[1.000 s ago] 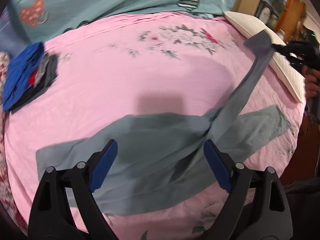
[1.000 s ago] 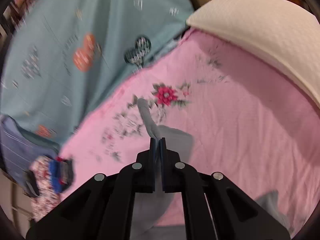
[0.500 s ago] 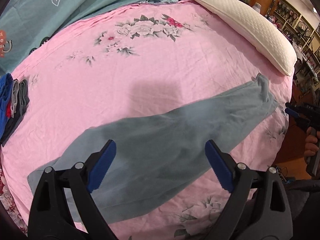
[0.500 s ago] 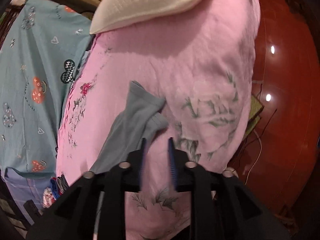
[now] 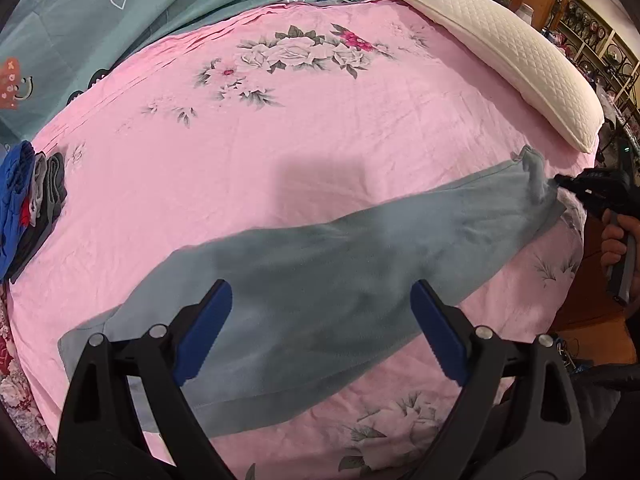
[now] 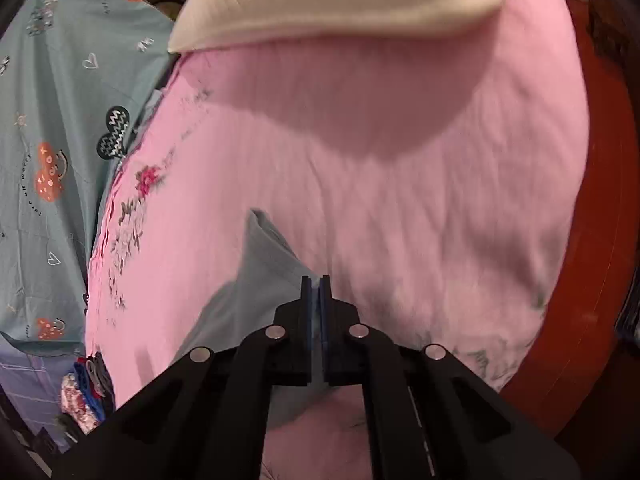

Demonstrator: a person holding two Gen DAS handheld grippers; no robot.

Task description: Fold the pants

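Observation:
Grey-blue pants [image 5: 320,280] lie folded lengthwise, one leg over the other, across the near part of a pink flowered bed sheet [image 5: 320,120]. My left gripper [image 5: 320,320] is open and empty above the middle of the pants. My right gripper [image 6: 316,292] is shut on the pants' cuff end [image 6: 272,264] at the right edge of the bed. It also shows in the left wrist view [image 5: 560,182], with its tip at the cuffs.
A white quilted pillow [image 5: 500,52] lies along the far right edge of the bed. A pile of folded clothes [image 5: 28,200] sits at the left edge. A teal printed blanket [image 5: 120,20] lies at the back. Red-brown floor [image 6: 600,200] lies beyond the bed's right edge.
The right gripper laid the raised leg down over the other leg, opened, and has now shut on the cuff end. The left gripper stayed open above the pants.

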